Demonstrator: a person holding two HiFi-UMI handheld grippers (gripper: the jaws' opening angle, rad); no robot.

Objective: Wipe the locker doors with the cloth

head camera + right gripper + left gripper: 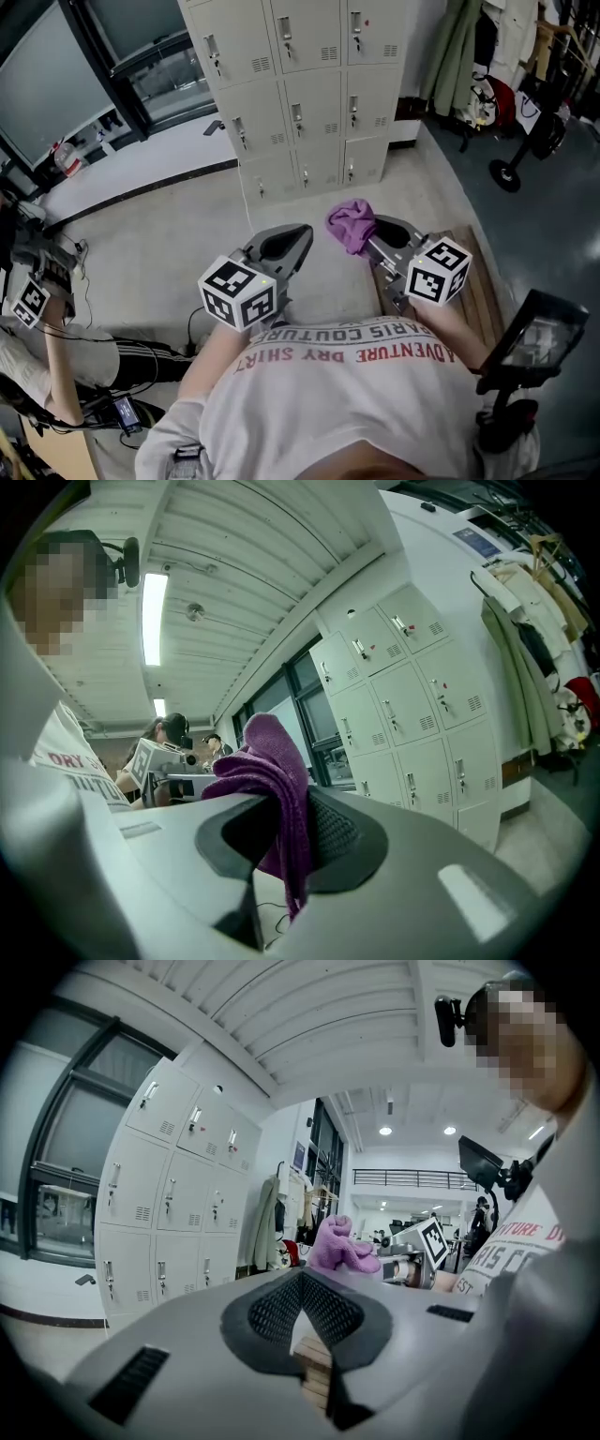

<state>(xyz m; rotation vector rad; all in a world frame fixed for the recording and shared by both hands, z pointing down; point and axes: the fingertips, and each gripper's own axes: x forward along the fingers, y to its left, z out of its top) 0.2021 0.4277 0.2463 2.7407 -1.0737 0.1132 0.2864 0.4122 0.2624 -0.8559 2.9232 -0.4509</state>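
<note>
A bank of cream locker doors (pixel 292 89) stands ahead across the floor, also seen in the left gripper view (pixel 169 1204) and the right gripper view (pixel 412 724). My right gripper (pixel 367 234) is shut on a purple cloth (pixel 352 223), which bunches above the jaws and hangs down between them (pixel 277 799). My left gripper (pixel 291 246) is held level beside it, shut with nothing in it (pixel 305 1312). Both grippers are well short of the lockers. From the left gripper view the cloth (pixel 339 1246) shows off to the right.
A wooden pallet (pixel 478 281) lies on the floor at the right. Coats and a wheeled stand (pixel 511 141) are at the far right. A person with another gripper (pixel 28 300) sits at the left. A tablet on a mount (pixel 534 337) is near my right side.
</note>
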